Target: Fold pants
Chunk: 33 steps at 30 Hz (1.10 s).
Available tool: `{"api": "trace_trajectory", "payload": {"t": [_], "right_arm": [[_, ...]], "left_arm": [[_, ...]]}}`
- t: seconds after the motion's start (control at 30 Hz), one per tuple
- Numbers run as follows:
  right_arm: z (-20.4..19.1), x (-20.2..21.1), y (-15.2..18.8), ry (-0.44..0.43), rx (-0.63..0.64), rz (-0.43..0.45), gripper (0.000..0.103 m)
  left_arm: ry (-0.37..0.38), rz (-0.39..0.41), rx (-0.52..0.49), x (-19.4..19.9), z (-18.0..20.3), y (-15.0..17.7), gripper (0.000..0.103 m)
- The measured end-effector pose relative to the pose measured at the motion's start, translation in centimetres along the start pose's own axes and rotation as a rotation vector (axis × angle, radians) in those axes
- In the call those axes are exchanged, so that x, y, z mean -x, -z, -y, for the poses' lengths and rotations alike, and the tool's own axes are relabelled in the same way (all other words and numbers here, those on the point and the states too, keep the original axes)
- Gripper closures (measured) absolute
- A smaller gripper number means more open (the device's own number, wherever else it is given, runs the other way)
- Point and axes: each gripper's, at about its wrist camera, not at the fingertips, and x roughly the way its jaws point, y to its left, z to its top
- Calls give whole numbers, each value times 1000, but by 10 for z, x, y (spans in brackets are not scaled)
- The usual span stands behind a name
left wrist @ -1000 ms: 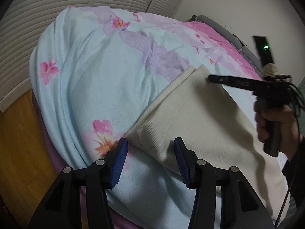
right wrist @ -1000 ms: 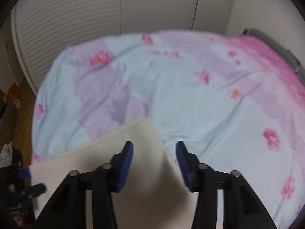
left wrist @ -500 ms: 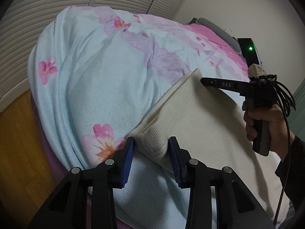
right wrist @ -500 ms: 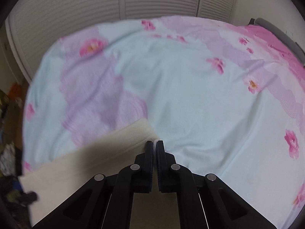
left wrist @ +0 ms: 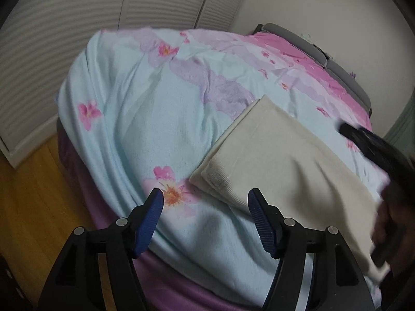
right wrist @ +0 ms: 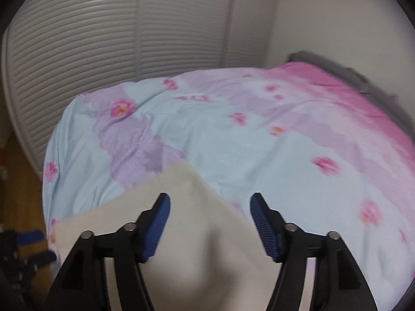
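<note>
Cream pants [left wrist: 280, 160] lie folded into a flat rectangle on the flowered bedspread [left wrist: 145, 119]. My left gripper [left wrist: 206, 207] hangs just short of the pants' near corner, its jaws opening, nothing between them. My right gripper [right wrist: 210, 207] hovers above the far corner of the pants [right wrist: 186, 207], its jaws opening too, the cloth lying free below. In the left wrist view the right gripper [left wrist: 373, 150] shows as a dark blur at the right edge, with a hand under it.
The bedspread [right wrist: 259, 140] is light blue, purple and pink. White slatted closet doors [right wrist: 90, 51] stand behind the bed. A grey headboard [left wrist: 337, 67] runs along the far right. Wooden floor [left wrist: 28, 186] lies to the left, below the bed's edge.
Both grippers closed on the pants' corners half a second ago and have now let go and drawn back. The right gripper has swung away to the right. The pants lie flat.
</note>
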Motion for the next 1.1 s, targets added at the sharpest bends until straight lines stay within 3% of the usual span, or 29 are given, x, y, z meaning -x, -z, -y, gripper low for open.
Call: {"api": "trace_trajectory", "payload": {"t": [0.13,0.3,0.4,0.63,0.73,0.83,0.93,1.1], "right_arm": [[13,73,52,125,-68,34,28],[61,152,115,252,-201,5,28],[106,204,157,356,-289,-12,27],[219,299,233,585,-471,-40,24],[258,326,254,647,-524,-39,24],[294,339,268,630,-572,-28,22],[329,334,267,555,-564,-45,22],[370,289,254,482,-435,-105,22]], "left_arm": [[1,38,-83,21,23,3,32],[53,54,-211,35,78,12,28],[124,39,-290,38,127,16,28],[378,-8,-511,37,282,29,28],[482,-78,-589,23,348,36,28],[515,-136,-645,2,396,38,28],[510,-139,-697,-16,430,35,28],[474,-117,-701,-46,448,25,28]]}}
